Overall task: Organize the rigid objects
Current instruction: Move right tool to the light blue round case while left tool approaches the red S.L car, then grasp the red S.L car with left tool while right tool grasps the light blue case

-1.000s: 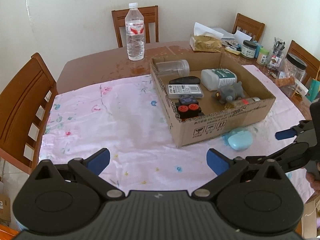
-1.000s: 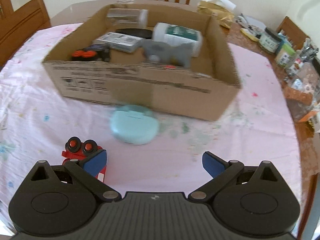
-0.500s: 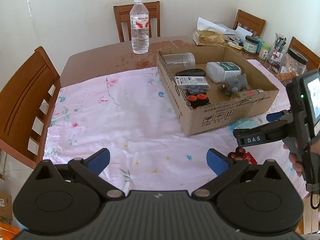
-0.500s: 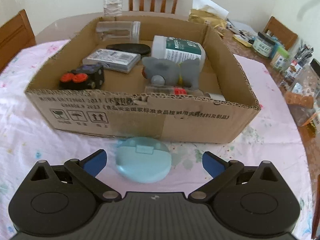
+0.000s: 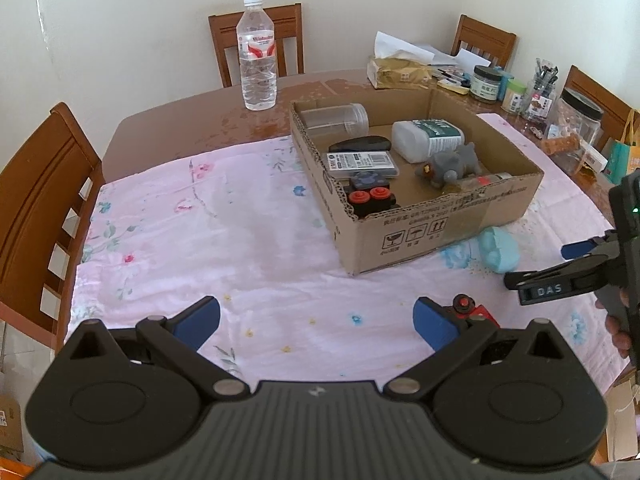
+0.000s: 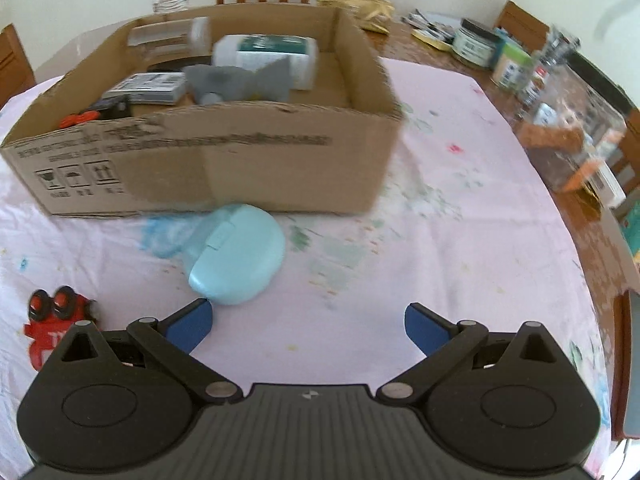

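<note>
Your right gripper (image 6: 307,320) hangs low over the pink cloth (image 6: 460,240), its jaws spread wide and holding nothing. The pale blue case (image 6: 238,254) lies on the cloth just ahead of the left fingertip (image 6: 190,322), touching or nearly touching the box's near wall; the view is blurred, so you cannot tell which. The red toy (image 6: 52,316) sits on the cloth to the left of that gripper, well apart from the case.

Your left gripper (image 5: 316,320) is also wide open and empty, held above a bare stretch of cloth. In its view the red toy (image 5: 470,310) peeks out just behind the right fingertip (image 5: 434,322), and the case (image 5: 500,250) lies beyond it by the box's near right corner. Your right gripper (image 5: 556,268) shows at the right edge, beside the case.

The box (image 5: 440,224) stands on the cloth towards the tabletop's (image 5: 172,132) far right. Inside it lie a clear jar (image 5: 334,118), a white bottle (image 5: 428,138), a grey plush (image 5: 450,166), a black oval thing (image 5: 360,145), a flat labelled case (image 5: 362,162) and a black toy with red knobs (image 5: 370,198). A water bottle (image 5: 257,64) stands upright on the bare tabletop behind the box.
</note>
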Motion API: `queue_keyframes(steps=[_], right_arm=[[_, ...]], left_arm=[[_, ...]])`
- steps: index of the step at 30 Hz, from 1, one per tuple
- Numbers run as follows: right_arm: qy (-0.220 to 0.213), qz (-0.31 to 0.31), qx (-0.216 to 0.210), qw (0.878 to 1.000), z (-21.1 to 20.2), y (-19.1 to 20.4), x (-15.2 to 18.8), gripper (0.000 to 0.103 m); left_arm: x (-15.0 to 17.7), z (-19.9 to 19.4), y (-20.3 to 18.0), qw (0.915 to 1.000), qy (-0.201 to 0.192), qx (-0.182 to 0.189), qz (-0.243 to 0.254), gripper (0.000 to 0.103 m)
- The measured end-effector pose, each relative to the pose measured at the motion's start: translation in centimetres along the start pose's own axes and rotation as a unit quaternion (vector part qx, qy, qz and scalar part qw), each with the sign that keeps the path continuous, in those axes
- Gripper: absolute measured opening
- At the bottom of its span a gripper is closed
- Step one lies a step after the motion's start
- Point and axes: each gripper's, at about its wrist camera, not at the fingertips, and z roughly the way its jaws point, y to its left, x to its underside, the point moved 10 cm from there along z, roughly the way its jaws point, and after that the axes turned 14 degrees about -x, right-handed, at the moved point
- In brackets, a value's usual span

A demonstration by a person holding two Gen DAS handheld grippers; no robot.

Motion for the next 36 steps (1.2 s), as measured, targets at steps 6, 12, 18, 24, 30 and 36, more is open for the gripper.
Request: queue_keyframes(steps=[6, 12, 18, 24, 30, 36], right_arm=[[-0.01, -0.013, -0.058, 0.998, 0.1, 2.0, -0.7, 0.103], [-0.019, -0.043, -0.05, 0.998, 1.6, 3.7, -2.2, 0.103], [-0.013, -0.041, -0.058, 0.997, 1.8, 2.0, -2.0, 0.103], [-0.007, -0.065, -0.075, 0.995, 1.7, 1.1, -2.0, 0.103], [-0.007, -0.102, -0.098, 0.99, 1.4, 1.2, -1.8, 0.103], [-0.007, -0.143, -0.127, 0.981, 1.2, 0.9, -1.7, 0.103]], left_arm=[[0.0, 0.0, -1.1, 0.9999, 0.011, -0.003, -0.009, 0.102], [0.6, 0.0, -3.2, 0.9996, 0.026, 0.0, -0.009, 0.102], [1.2, 0.0, -4.8, 0.999, 0.039, -0.006, -0.019, 0.102], [1.8, 0.5, -6.9, 0.998, 0.055, -0.006, -0.03, 0.102], [2.2, 1.1, -9.3, 0.9965, 0.067, 0.001, -0.05, 0.102], [2.7, 2.2, -10.8, 0.9935, 0.076, -0.003, -0.085, 0.102]])
